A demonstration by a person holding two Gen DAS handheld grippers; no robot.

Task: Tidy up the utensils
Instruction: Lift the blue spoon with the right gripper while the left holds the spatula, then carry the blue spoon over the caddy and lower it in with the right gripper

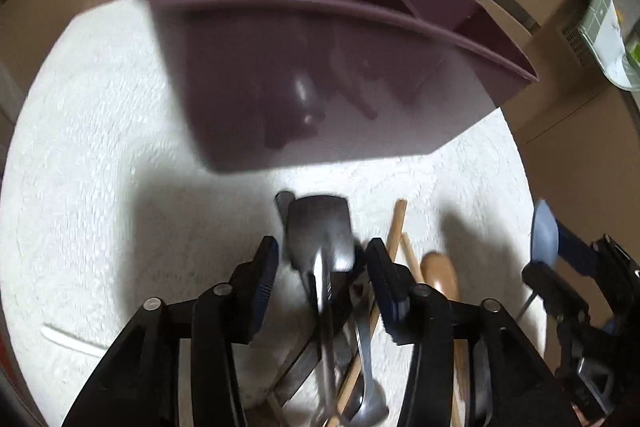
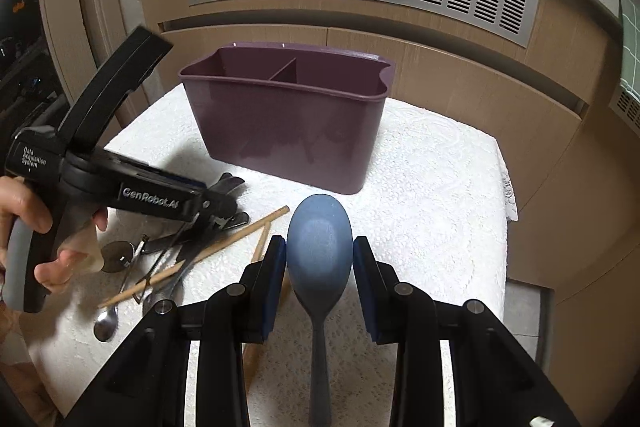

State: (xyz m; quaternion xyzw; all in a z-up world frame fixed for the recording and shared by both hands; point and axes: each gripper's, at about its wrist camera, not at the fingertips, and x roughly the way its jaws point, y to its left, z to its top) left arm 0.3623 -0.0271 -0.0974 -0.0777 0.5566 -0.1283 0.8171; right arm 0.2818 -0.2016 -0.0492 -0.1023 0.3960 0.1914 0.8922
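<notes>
Blur smears the left gripper (image 1: 322, 263), jaws wide over a dark spatula (image 1: 320, 231); pile's lower end cut off. Right gripper (image 2: 319, 259) wide w/ blue spoon (image 2: 320, 247) between, contact unclear.

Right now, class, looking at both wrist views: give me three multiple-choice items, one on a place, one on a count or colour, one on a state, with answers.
1. Where is the blue spoon?
A. in the caddy
B. between the right gripper fingers
C. under the chopsticks

2. How many compartments does the purple utensil caddy show?
A. two
B. four
C. one

3. What is inside the caddy?
A. forks
B. chopsticks
C. nothing visible

Answers: 1 B, its bowl sits between the two fingers; 2 A, one divider splits it; 3 C, the utensil pile lies on the white towel.
</notes>
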